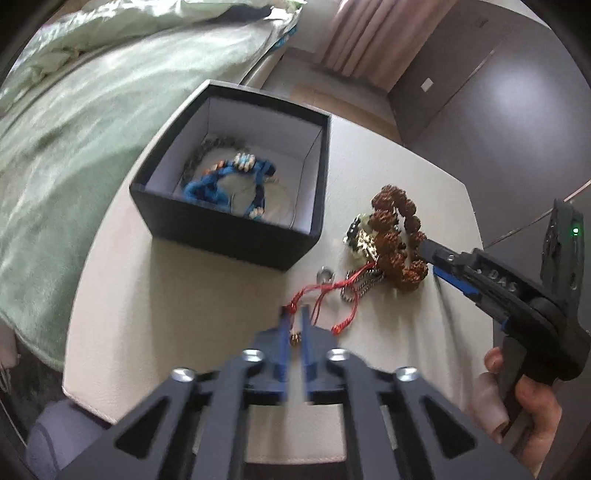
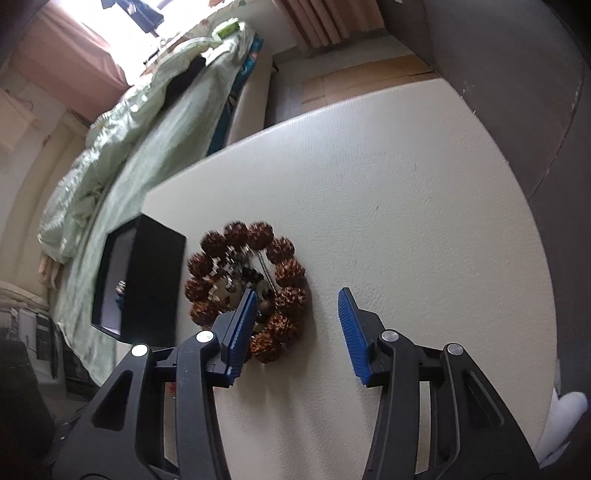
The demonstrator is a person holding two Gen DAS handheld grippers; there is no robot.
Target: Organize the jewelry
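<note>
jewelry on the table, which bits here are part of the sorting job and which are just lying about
Part of the job:
- black box, holding a blue cord bracelet
- brown bead bracelet
- red cord
- silver chain
- small silver ring
- left gripper and right gripper

Just lying about:
- green bedding
- pink curtain
</note>
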